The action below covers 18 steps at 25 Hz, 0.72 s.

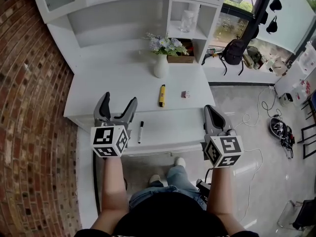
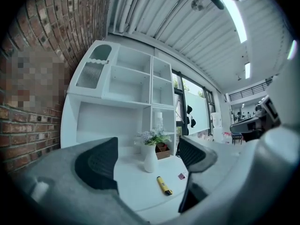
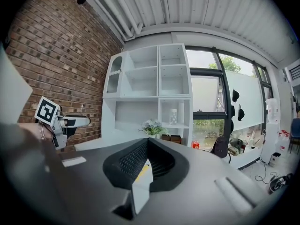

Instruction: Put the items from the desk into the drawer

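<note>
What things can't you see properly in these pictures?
Small pink thing on the desk: too tiny in every view to name.
Black pen: only the head view shows it; the left gripper and right gripper block it in their own views.
Inside of the drawer: no view shows it.

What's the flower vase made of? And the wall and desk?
The vase looks like glazed white ceramic, smooth and slightly shiny; could be plastic. The wall is rough red-brown brick with pale mortar lines. The desk seems painted or laminated board: flat matte white, no grain.
</note>
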Available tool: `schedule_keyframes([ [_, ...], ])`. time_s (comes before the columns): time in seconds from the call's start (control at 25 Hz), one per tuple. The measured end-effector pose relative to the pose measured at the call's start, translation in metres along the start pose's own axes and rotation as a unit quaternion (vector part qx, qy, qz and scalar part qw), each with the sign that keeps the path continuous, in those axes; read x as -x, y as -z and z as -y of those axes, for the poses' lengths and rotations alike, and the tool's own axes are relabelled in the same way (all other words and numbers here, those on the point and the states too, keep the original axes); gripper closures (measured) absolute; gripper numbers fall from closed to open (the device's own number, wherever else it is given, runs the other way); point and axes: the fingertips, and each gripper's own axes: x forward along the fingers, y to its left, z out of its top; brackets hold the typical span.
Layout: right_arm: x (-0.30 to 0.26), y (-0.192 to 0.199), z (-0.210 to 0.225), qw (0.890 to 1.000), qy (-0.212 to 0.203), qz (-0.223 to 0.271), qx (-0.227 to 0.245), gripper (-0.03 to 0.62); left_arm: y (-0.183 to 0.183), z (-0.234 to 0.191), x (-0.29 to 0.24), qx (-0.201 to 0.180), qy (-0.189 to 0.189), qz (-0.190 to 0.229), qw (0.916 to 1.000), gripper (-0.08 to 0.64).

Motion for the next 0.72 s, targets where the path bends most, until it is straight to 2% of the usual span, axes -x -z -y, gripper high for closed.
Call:
schedule_keyframes([
  [0.24,-0.019,0.011,0.038,1.0,-0.007,-0.011,-0.011,0.583,0.009,0.026,-0.034,-0.009,0.001,-0.016,0.9998,0.138],
  [0.72,-0.071,0.024,0.126,0.999,-0.032,-0.034,-0.019,0.583,0.043,0.066,-0.111,0.011,-0.029,-0.051,0.9982,0.138],
])
